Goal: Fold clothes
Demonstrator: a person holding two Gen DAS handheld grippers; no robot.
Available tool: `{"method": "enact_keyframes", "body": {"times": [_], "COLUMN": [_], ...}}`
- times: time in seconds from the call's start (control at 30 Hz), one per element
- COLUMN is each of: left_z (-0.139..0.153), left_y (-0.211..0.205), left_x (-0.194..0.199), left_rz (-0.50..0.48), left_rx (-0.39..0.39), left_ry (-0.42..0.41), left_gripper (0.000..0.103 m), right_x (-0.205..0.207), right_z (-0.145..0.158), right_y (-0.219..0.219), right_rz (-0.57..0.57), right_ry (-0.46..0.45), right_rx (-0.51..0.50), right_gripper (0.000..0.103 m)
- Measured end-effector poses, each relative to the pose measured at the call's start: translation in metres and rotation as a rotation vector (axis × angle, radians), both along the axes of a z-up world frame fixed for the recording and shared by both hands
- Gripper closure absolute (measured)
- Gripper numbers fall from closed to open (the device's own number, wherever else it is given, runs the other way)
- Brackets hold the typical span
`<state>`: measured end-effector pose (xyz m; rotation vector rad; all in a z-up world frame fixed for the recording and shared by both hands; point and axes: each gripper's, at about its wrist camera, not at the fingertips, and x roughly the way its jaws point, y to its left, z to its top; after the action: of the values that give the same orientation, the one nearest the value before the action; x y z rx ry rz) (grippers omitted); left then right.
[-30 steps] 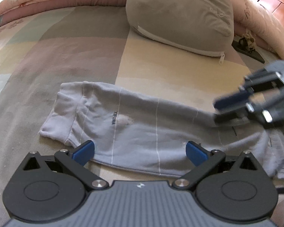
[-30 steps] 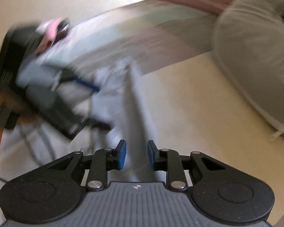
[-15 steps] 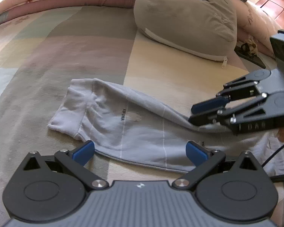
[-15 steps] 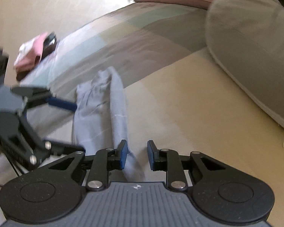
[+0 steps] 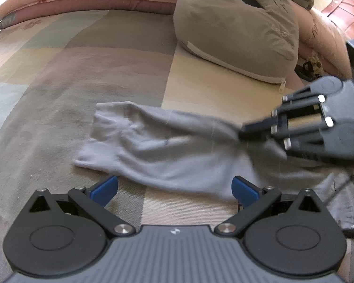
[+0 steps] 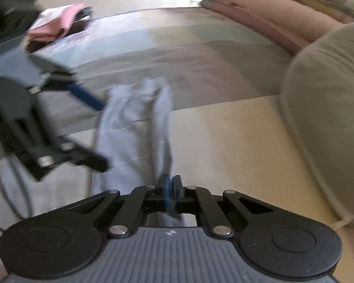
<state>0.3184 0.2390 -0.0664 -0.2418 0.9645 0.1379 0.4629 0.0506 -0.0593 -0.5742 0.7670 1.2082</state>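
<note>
Now your right tool has just clamped the grey garment; left tool gapes; only the right view shows pink cloth, beyond the big pillow.

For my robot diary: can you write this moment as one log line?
right gripper: just closed, pinching grey garment | left gripper: open, at garment's near edge | bed: garment lying flat

Right gripper newly clamped onto the grey garment's far edge, cloth now bunched.

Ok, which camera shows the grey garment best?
The left wrist view: the garment lies across the frame, nearly whole, cuff to crumpled end. The right wrist view shows it foreshortened, running away from the right gripper, which is shut on it.
</note>
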Motion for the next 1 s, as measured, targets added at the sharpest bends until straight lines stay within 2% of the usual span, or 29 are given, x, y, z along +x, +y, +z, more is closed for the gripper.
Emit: {"method": "enact_keyframes", "body": {"times": [0.17,0.3,0.63,0.73,0.87,0.9,0.97,1.0], "left_z": [-0.003,-0.01,-0.02,-0.027,-0.043,-0.045,-0.045,-0.044], "left_y": [0.01,0.023,0.052,0.065,0.086,0.089,0.091,0.091], "left_x": [-0.001,-0.002,-0.001,-0.005,-0.019,-0.02,-0.019,-0.018], "left_rz": [0.062,0.142,0.304,0.376,0.483,0.496,0.51,0.511], "left_rx": [-0.064,-0.18,-0.399,-0.495,-0.674,-0.695,-0.714,-0.714], "left_ry": [0.003,-0.014,-0.144,-0.204,-0.322,-0.333,-0.338,-0.333], "left_gripper": [0.001,0.001,0.001,0.001,0.001,0.001,0.002,0.003], "right_x": [0.039,0.058,0.096,0.096,0.092,0.093,0.096,0.097], "right_z": [0.001,-0.002,0.001,0.004,0.006,0.005,0.002,-0.001], "right_y": [0.0,-0.002,-0.004,0.002,0.02,0.025,0.038,0.045], "right_rz": [-0.118,-0.178,-0.321,-0.287,-0.203,-0.179,-0.132,-0.109], "right_ry": [-0.002,0.115,0.183,0.209,0.286,0.31,0.359,0.383], "right_rx": [-0.027,-0.018,0.017,0.028,0.058,0.062,0.062,0.06], "right_gripper": [0.098,0.097,0.097,0.095,0.093,0.092,0.077,0.075]}}
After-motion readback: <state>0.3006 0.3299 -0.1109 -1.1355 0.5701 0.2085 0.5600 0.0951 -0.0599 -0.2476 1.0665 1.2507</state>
